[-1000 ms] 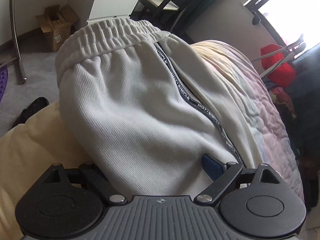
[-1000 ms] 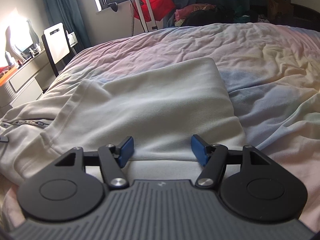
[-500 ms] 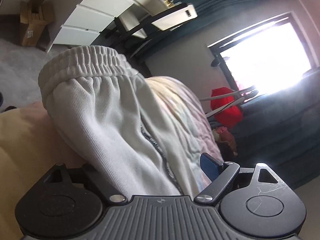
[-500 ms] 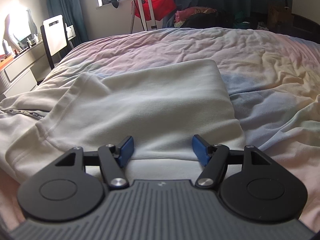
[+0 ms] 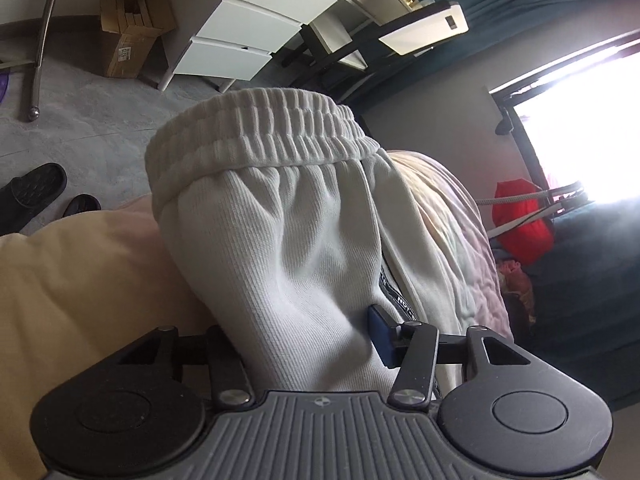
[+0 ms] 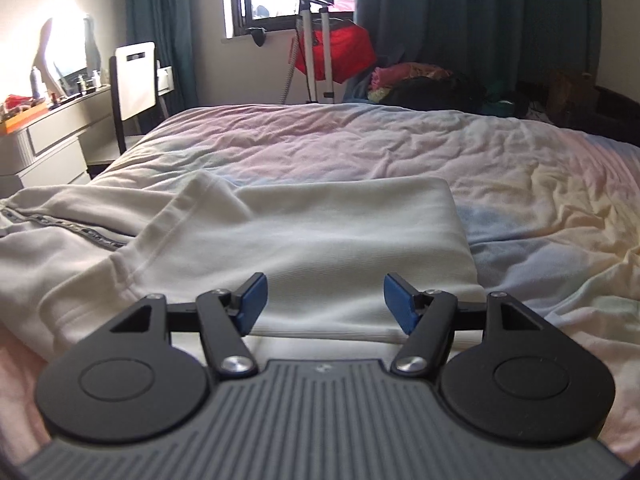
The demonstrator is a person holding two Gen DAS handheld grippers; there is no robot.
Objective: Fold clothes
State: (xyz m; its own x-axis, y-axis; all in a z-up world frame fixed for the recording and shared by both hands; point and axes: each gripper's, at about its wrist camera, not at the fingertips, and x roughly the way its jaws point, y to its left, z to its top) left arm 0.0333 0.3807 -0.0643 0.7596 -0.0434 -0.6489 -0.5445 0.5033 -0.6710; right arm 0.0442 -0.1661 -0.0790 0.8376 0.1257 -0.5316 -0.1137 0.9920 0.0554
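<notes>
Your left tongs (image 5: 312, 344) are clamped on the pale sweatpants (image 5: 288, 240) near the waistband, legs running along the bed (image 6: 520, 184) toward your right tongs (image 6: 324, 300), spread wide over the folded leg end.

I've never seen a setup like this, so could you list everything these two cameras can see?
Ribbed sweatpants with elastic waistband: one, off-white, held up at the bed's edge, legs folded flat on the bed.
Crumpled bedspread: one, pastel pink-blue-yellow, covering the bed.
Drawer unit: one, white, by the wall.
Cardboard box: one, brown, on the floor.
Slippers: two, black, on the floor.
Chair: one, white-backed, beside the dresser.
Bag: one, red, under the window.
Left claw: black with blue pads, clamping sweatpants.
Right claw: same, open above folded legs.
</notes>
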